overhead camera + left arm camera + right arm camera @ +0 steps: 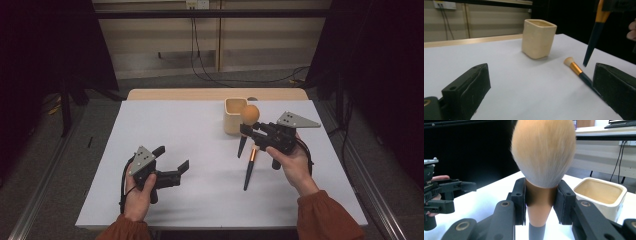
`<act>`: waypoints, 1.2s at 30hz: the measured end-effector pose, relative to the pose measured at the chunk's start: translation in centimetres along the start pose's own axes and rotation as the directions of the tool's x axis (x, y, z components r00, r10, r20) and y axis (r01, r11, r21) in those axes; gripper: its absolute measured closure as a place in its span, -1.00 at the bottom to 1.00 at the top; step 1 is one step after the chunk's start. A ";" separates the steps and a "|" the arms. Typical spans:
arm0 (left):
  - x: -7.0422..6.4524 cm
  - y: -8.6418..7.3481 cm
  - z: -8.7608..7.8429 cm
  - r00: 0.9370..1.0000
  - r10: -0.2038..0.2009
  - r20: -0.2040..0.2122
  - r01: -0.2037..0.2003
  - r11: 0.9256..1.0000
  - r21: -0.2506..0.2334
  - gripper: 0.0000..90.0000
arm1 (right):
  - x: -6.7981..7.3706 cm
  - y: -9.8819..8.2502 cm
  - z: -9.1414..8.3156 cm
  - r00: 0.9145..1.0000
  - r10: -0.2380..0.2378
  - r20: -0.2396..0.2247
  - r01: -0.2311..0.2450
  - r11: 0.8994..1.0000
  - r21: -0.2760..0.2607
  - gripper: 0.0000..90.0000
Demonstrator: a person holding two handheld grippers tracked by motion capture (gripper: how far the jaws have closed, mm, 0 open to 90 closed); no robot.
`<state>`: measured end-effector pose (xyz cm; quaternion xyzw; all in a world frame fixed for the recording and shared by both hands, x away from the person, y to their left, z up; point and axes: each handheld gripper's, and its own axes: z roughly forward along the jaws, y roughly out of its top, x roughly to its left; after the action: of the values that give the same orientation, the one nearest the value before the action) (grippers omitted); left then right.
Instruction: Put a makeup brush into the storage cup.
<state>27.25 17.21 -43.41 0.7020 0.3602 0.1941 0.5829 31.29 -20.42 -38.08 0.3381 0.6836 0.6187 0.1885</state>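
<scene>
The right gripper [248, 131] is clamped on a large makeup brush [249, 114], its two pads pressing on the copper collar just under the bristles. In the right gripper view the brush [543, 157] stands upright between the jaws, its pale orange head fluffed out above them and its dark handle dropping away below. From above, the brush is held in the air just beside the cream cup [234, 115], with its head level with the cup's rim and its black handle pointing down toward the table.

A second, smaller brush [250, 166] lies flat on the white table [200, 200] in front of the right hand [295, 167], its copper band near the held brush's handle tip and its black handle toward the person. In the left gripper view this smaller brush [575, 68] lies with its short pale head pointing toward the cup [538, 38], near it but not touching.

The left gripper [174, 159] is over the near left part of the table, well apart from the cup and both brushes. Its jaws stand wide with nothing between them.
</scene>
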 end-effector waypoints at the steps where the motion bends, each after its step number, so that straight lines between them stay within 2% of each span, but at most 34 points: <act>1: 0.1 -0.1 -0.2 1.000 0.006 -0.002 -0.006 1.000 -0.001 -0.98 | 0.0 0.1 0.0 1.000 -0.001 0.000 0.001 1.000 0.000 0.45; 3: 0.4 -0.4 -0.8 0.999 0.031 -0.005 -0.031 0.999 -0.007 -0.97 | -0.1 0.3 0.0 1.000 -0.003 0.002 0.003 1.000 -0.002 0.45; 5: 0.8 -0.6 -1.3 0.999 0.040 -0.010 -0.040 0.999 -0.008 -0.98 | -0.3 0.5 0.1 1.000 -0.006 0.006 0.006 1.000 -0.003 0.45; 10: 1.5 -1.3 -2.2 0.998 0.022 -0.052 -0.023 1.000 -0.013 -0.97 | -0.7 0.9 0.4 1.000 -0.011 0.022 0.011 1.000 -0.003 0.45; 12: 1.8 -1.6 -2.6 0.997 0.015 -0.072 -0.015 1.000 0.000 -0.96 | -0.9 1.1 0.5 1.000 -0.016 0.025 0.017 1.000 -0.006 0.45; 17: 2.4 -2.2 -3.2 0.996 0.025 -0.087 -0.024 1.000 0.005 -0.96 | -1.4 1.5 0.9 0.999 -0.010 0.034 0.010 1.000 -0.017 0.45; 18: 2.5 -2.3 -3.3 0.995 0.010 -0.094 -0.011 1.000 -0.003 -0.96 | -1.5 1.6 0.9 0.999 -0.012 0.037 0.012 1.000 -0.016 0.45; 22: 2.2 -2.5 -3.8 0.995 0.006 -0.103 -0.008 1.000 -0.016 -0.95 | -1.9 1.9 1.2 0.999 -0.010 0.053 0.011 1.000 -0.017 0.45; 26: 1.8 -2.6 -4.0 0.995 0.027 -0.100 -0.029 0.999 -0.021 -0.95 | -2.4 2.9 1.5 0.998 -0.020 0.064 0.022 0.999 -0.025 0.45; 31: 2.2 -2.6 -4.4 0.993 0.021 -0.120 -0.027 0.999 -0.045 -0.94 | -3.0 4.3 1.9 0.997 -0.035 0.074 0.039 0.998 -0.051 0.45; 34: 2.3 -2.5 -4.7 0.992 0.030 -0.126 -0.039 0.997 -0.069 -0.91 | -3.7 4.8 2.2 0.996 -0.026 0.086 0.031 0.998 -0.060 0.45; 36: 2.2 -2.5 -4.7 0.991 0.031 -0.129 -0.040 0.997 -0.065 -0.95 | -4.0 5.2 2.4 0.995 -0.027 0.094 0.034 0.997 -0.065 0.45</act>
<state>24.78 22.19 -44.97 0.6744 0.3776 0.2609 0.5784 36.94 -21.44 -34.09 0.3495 0.6582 0.6219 0.2407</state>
